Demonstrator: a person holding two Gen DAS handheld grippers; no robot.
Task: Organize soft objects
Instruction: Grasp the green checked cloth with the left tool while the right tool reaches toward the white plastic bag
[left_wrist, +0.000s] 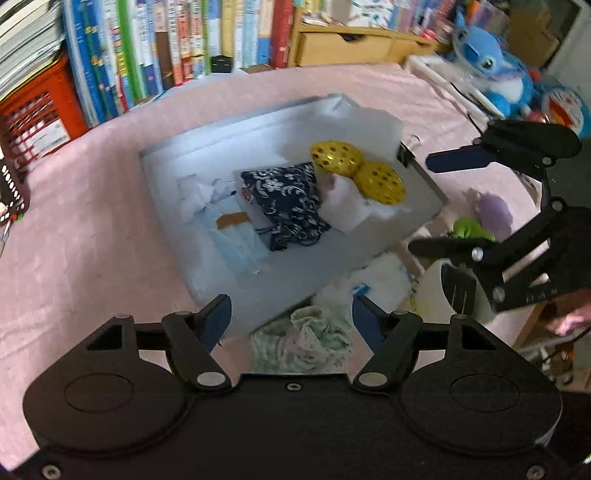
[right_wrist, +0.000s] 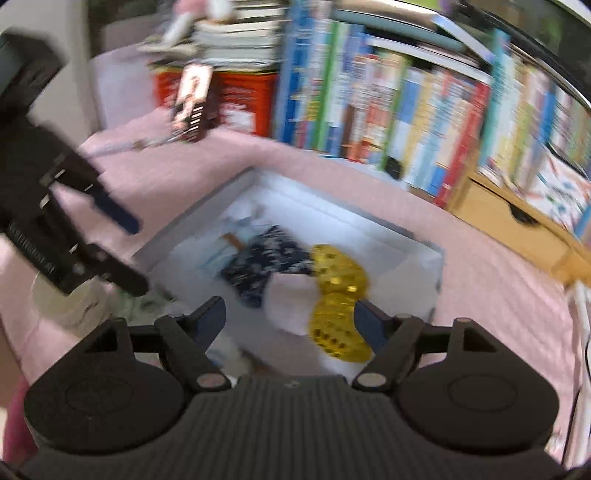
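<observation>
An open grey-white box (left_wrist: 166, 162) lies on a pink cloth surface. It holds a navy floral cloth (left_wrist: 284, 199), two yellow dotted plush caps (left_wrist: 336, 155), a white fabric piece (left_wrist: 347, 210) and pale blue items (left_wrist: 236, 240). My left gripper (left_wrist: 291, 317) is open above a crumpled pale green and pink cloth (left_wrist: 306, 339) beside the box's near edge; the pads do not touch it. My right gripper (left_wrist: 421, 204) hangs open at the box's right end, near a purple plush (left_wrist: 491, 208). In the right wrist view my right gripper (right_wrist: 290, 314) is open over the yellow caps (right_wrist: 338, 273), with my left gripper (right_wrist: 140, 256) at the left.
Rows of books (left_wrist: 155, 48) and a red crate (left_wrist: 40, 110) line the far side. Blue plush toys (left_wrist: 487, 62) sit at the back right by a wooden drawer unit (left_wrist: 343, 48). A white round container (left_wrist: 458, 295) and a fluffy white item (left_wrist: 384, 273) lie near the box's right corner.
</observation>
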